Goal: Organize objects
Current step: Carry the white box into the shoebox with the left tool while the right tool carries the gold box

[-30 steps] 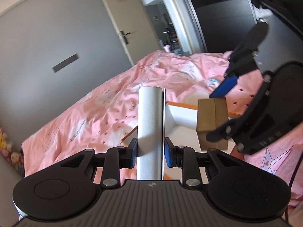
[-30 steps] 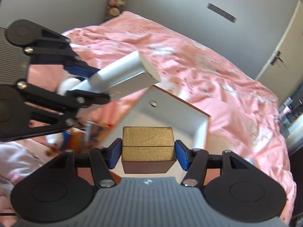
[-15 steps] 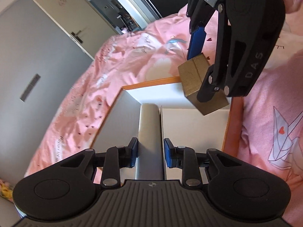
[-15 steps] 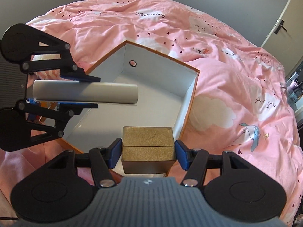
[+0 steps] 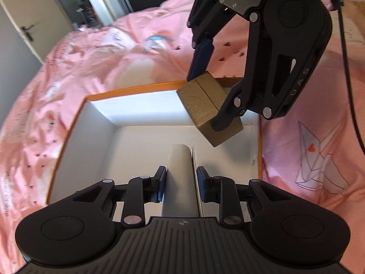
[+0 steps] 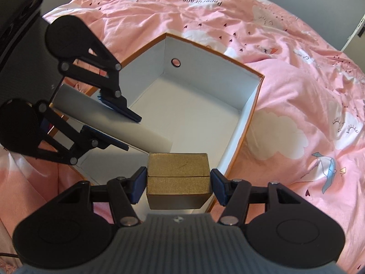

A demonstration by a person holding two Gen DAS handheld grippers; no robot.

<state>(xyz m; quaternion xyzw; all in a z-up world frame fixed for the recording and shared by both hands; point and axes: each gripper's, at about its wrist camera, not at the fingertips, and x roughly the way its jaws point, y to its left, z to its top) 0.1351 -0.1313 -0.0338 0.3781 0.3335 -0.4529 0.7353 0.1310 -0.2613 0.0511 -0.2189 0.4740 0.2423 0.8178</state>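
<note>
Clamping a pale silver-grey flat case between its pads, the left gripper sits at 6 o'clock in its own view, the case running straight away from the camera and pointing down into the open box. Just past the tip of the case lies the bare white floor of that box, with nothing resting on it that either view shows.

Up at 1 o'clock in the left view, the right gripper pinches a small gold box from both sides. That gold box hangs above the box's corner on that side and is not yet set down. In the right wrist view the gold box fills the gap between the blue pads at 6 o'clock, over the near rim, while the case slants in from 9 o'clock, its low end near the floor; whether it touches cannot be told.

Beyond the orange-edged box, from 10 to 2 o'clock, spreads the pink bedcover.

By my reading, both items have been brought to the container but neither is released; lowering, placing and letting go remain.
</note>
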